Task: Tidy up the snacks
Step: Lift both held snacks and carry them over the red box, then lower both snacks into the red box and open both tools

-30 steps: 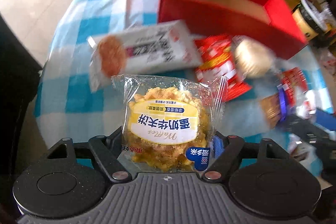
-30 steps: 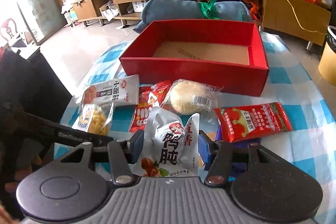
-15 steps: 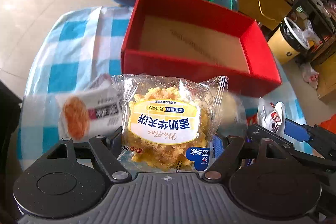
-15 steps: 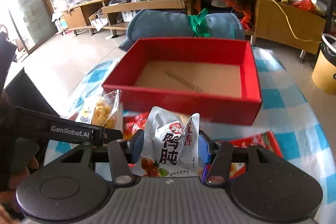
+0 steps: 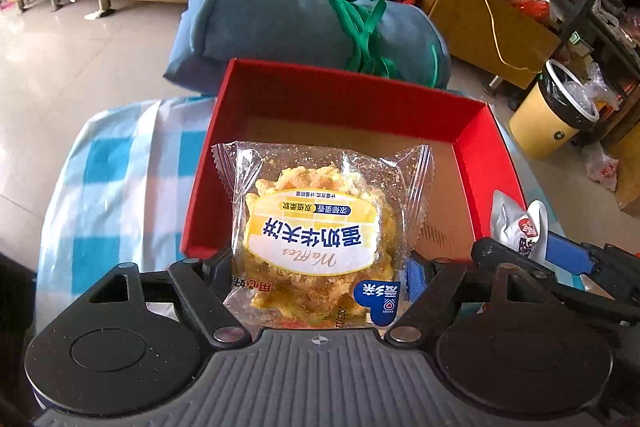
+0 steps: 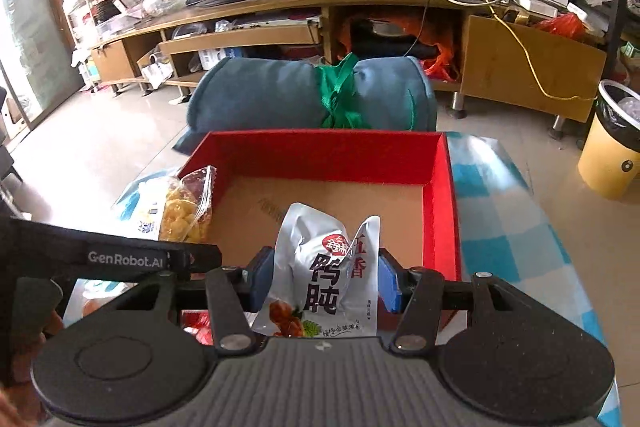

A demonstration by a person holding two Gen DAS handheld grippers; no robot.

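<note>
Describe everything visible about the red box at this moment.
The red box is a shallow, open-topped rectangular tray, seemingly cardboard: red walls inside and out, plain brown floor with a faint printed strip. It sits flat on the blue-and-white checked cloth, in front of a rolled blue bundle. Nothing lies inside as far as visible; two held snack packets hover over it.
</note>
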